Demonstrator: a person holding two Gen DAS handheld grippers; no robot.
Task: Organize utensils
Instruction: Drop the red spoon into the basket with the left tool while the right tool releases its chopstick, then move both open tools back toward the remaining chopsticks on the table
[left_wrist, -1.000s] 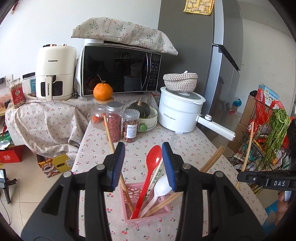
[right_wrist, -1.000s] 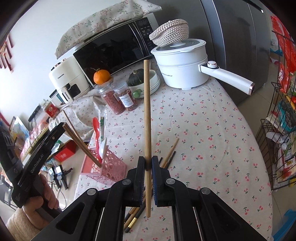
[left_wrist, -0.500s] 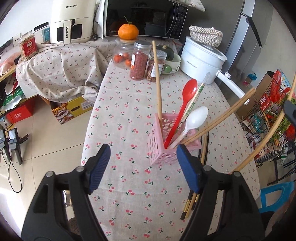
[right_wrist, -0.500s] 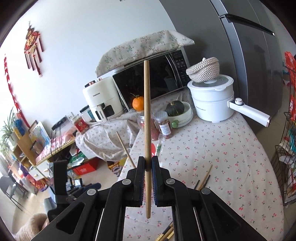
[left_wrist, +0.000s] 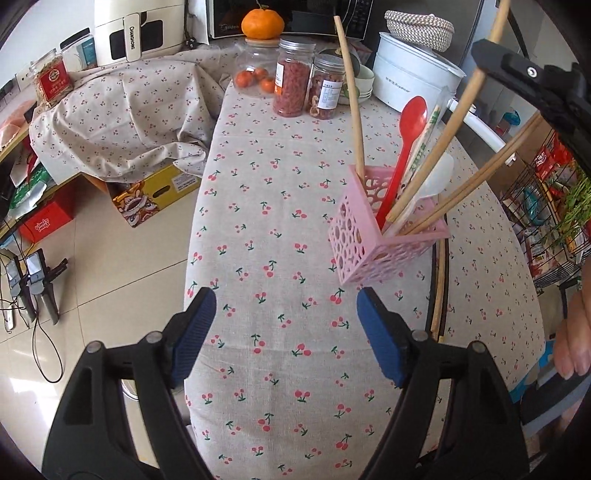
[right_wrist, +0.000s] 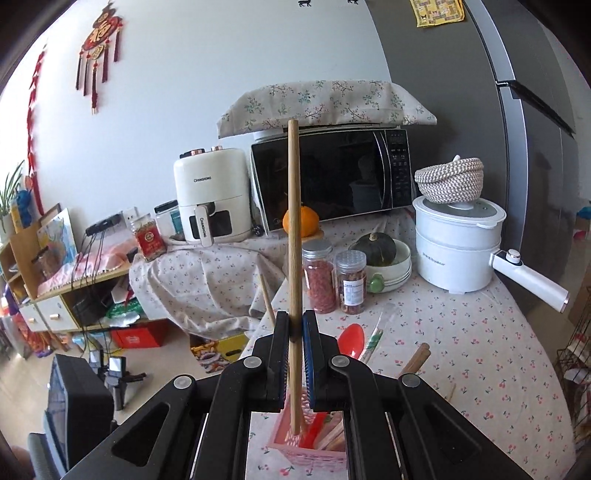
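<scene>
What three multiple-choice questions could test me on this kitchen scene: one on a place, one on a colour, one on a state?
1. Where does the orange sit?
A. on a jar lid
B. in the basket
C. on the floor

2. What colour is the basket?
A. blue
B. pink
C. green

3. How is the left gripper?
A. shut on a spoon
B. shut on a chopstick
C. open, holding nothing

Answers: 1 A, it rests atop the jar. 2 B, its perforated walls are pink. 3 C, its jaws stand wide apart over the tablecloth.

Pink perforated holder (left_wrist: 373, 236); red spoon (left_wrist: 408, 136); white cloth w/ red cherry print (left_wrist: 280, 206); orange fruit (left_wrist: 263, 23) at 12 o'clock.
</scene>
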